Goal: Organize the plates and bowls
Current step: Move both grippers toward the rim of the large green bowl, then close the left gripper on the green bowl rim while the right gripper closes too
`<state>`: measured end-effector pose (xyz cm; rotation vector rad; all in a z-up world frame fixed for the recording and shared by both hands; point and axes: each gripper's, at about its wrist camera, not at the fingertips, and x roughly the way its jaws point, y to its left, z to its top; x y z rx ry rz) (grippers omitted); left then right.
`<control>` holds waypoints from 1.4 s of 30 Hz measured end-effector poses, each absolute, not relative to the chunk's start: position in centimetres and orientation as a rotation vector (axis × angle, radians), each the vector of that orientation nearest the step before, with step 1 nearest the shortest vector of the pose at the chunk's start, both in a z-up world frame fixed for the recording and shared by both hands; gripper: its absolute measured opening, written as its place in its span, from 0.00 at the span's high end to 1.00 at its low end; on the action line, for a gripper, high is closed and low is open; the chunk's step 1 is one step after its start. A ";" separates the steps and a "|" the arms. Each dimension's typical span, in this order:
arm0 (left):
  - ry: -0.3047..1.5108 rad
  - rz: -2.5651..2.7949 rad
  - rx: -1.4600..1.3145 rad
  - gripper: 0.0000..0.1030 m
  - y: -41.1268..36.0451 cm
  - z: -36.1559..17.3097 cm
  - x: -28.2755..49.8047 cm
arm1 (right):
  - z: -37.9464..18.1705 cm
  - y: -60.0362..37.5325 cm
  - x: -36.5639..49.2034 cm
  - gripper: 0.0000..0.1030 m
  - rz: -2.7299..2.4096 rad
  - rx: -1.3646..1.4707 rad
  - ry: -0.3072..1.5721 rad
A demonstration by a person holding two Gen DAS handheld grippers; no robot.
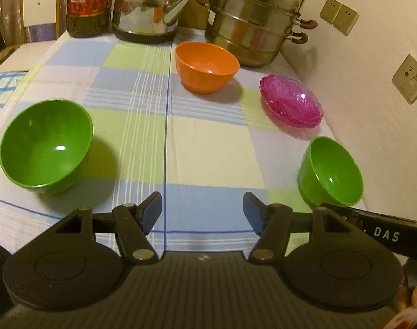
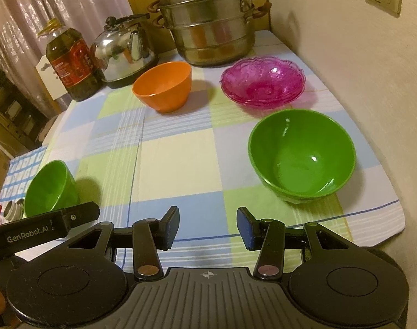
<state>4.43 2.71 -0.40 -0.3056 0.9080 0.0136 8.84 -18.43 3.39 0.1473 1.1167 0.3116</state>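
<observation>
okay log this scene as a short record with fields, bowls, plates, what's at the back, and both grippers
surface: checked cloth
bowls: orange bowl; left green bowl; right green bowl; all upright, apart
plates: pink plates, stacked, beside the orange bowl
back row: oil bottle, kettle, steamer pot
left gripper: open, empty
right gripper: open, empty

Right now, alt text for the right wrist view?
Open right tongs hover empty over a checked tablecloth, a green bowl just ahead. Beyond sit an orange bowl, stacked pink glass plates, kettle and steamer pot.
</observation>
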 end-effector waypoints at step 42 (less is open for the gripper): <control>0.844 0.179 -0.245 0.42 18.2 2.3 5.0 | 3.0 -2.7 11.4 0.55 0.576 0.103 1.107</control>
